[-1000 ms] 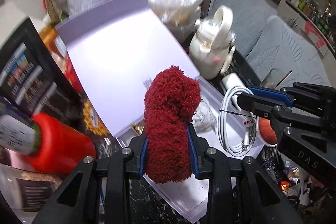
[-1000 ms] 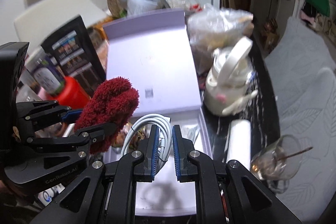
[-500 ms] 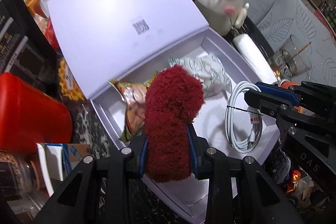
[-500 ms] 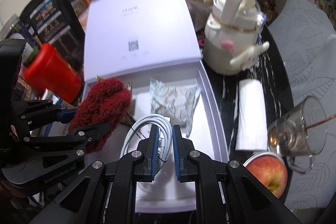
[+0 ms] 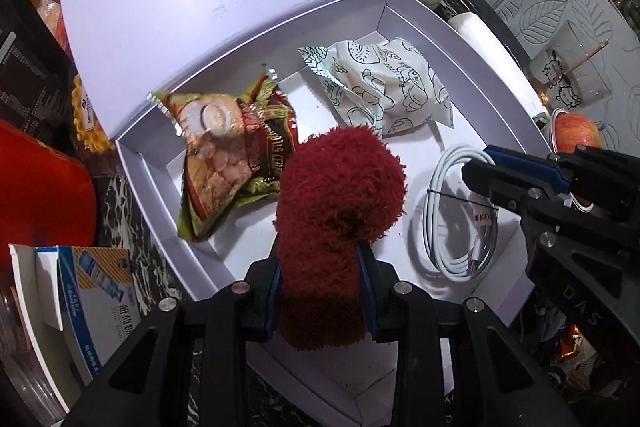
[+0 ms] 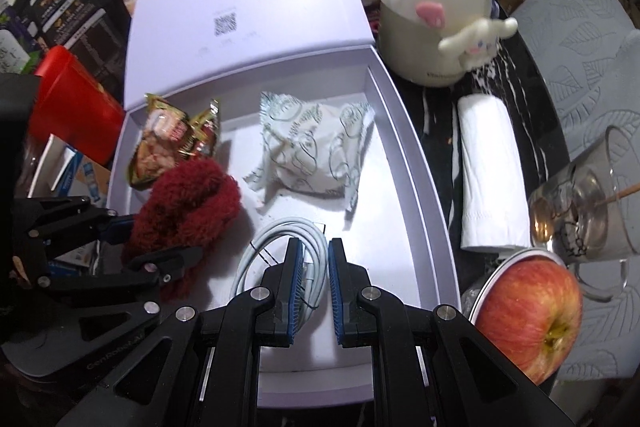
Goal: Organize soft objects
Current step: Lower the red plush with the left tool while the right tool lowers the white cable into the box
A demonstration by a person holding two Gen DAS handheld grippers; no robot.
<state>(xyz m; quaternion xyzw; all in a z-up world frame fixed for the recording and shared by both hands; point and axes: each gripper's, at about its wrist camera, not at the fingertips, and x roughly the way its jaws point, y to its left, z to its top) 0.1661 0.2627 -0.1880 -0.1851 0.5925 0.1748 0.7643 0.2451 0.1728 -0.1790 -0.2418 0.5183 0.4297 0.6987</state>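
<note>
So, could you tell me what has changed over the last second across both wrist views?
Both grippers have come down and forward over the open lavender box, so its inside now shows. The left gripper stays shut on the red fluffy cloth; the right gripper stays shut on the white cable. The two snack packets inside lie unmoved since they came into view.

Red fluffy sock [image 5: 336, 203]: rolled, standing upright, being held over the open lavender box [image 5: 472, 39]. White printed snack packet [image 5: 384, 87] and crumpled green-red snack bag [image 5: 224, 155]: lying inside the box.
</note>
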